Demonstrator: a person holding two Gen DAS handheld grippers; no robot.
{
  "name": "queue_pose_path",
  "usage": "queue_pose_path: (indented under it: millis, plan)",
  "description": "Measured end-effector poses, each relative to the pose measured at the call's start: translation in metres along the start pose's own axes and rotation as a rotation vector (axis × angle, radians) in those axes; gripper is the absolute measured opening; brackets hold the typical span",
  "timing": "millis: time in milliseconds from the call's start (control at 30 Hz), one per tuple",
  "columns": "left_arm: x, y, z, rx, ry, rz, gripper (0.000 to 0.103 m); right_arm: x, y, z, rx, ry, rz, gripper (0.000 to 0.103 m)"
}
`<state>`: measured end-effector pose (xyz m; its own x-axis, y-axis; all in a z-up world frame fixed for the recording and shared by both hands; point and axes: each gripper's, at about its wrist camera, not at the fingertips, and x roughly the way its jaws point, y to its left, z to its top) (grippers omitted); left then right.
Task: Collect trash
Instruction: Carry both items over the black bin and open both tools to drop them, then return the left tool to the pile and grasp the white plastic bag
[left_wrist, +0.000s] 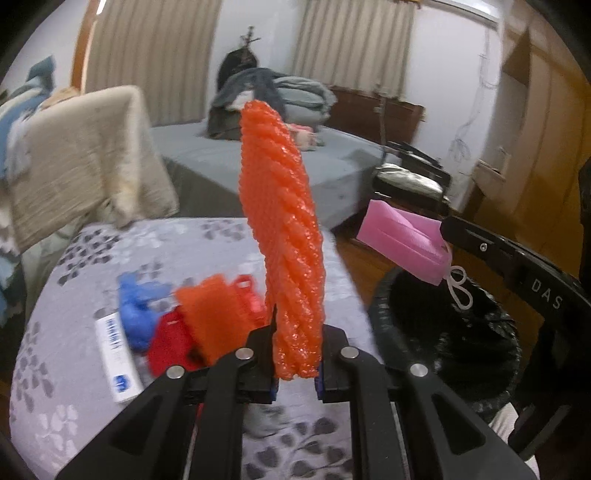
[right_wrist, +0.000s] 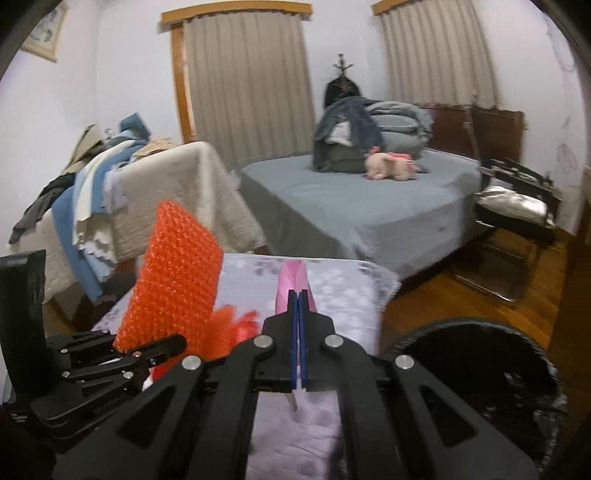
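Bedroom w/ grey-sheeted bed (right_wrist: 362, 214), beige curtains (right_wrist: 251, 81) & wood floor (right_wrist: 436, 302). Round table w/ grey floral cloth (left_wrist: 66, 280) bears red, orange & blue scraps (left_wrist: 192, 325); black-lined bin (left_wrist: 461, 332) beside it. Left gripper (left_wrist: 295, 354) clamped on orange bubble-wrap roll (left_wrist: 280, 229); right gripper (right_wrist: 298, 306) clamped on pink face mask (right_wrist: 291, 280), above bin rim.

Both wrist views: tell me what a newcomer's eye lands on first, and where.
The bright orange bubble wrap stands upright, pinched by the left gripper above the flowered table. Next comes the pink face mask, clamped by the right gripper over the black-lined trash bin beside the table. Red, orange and blue scraps remain piled on the table.
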<state>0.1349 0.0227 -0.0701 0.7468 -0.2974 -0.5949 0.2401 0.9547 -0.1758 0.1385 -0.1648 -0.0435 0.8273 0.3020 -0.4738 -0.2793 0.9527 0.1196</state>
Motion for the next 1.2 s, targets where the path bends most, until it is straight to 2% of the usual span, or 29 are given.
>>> queue_pose_path:
  millis: [367, 567, 733, 833, 867, 900, 933, 1000, 1067, 1133, 1167, 1200]
  plan:
    - [0.032, -0.094, -0.001, 0.125, -0.003, -0.16, 0.014, -0.049, -0.096, -0.036, 0.092, 0.01, -0.223, 0.0]
    - [0.055, -0.138, -0.002, 0.166, 0.027, -0.25, 0.014, -0.063, -0.135, -0.059, 0.133, 0.039, -0.311, 0.0]
    - [0.073, -0.169, -0.01, 0.183, 0.082, -0.331, 0.014, -0.063, -0.152, -0.075, 0.163, 0.068, -0.353, 0.001]
    - [0.085, -0.177, -0.012, 0.193, 0.105, -0.362, 0.024, -0.063, -0.163, -0.085, 0.179, 0.085, -0.374, 0.005]
    - [0.086, -0.179, -0.013, 0.194, 0.112, -0.37, 0.039, -0.062, -0.166, -0.087, 0.185, 0.092, -0.378, 0.005]
    - [0.087, -0.179, -0.014, 0.188, 0.115, -0.377, 0.048, -0.062, -0.168, -0.089, 0.19, 0.097, -0.383, 0.008]
    - [0.087, -0.178, -0.016, 0.185, 0.114, -0.377, 0.051, -0.062, -0.17, -0.092, 0.195, 0.1, -0.391, 0.019]
    - [0.084, -0.176, -0.018, 0.186, 0.115, -0.368, 0.061, -0.063, -0.174, -0.094, 0.204, 0.098, -0.4, 0.03]
    - [0.082, -0.169, -0.019, 0.186, 0.113, -0.353, 0.066, -0.065, -0.175, -0.094, 0.208, 0.093, -0.407, 0.041]
    - [0.075, -0.159, -0.02, 0.183, 0.101, -0.322, 0.073, -0.067, -0.173, -0.093, 0.206, 0.082, -0.415, 0.068]
    - [0.071, -0.154, -0.019, 0.181, 0.091, -0.302, 0.079, -0.069, -0.17, -0.093, 0.203, 0.07, -0.418, 0.075]
    - [0.067, -0.147, -0.018, 0.177, 0.073, -0.271, 0.084, -0.071, -0.169, -0.09, 0.2, 0.06, -0.42, 0.088]
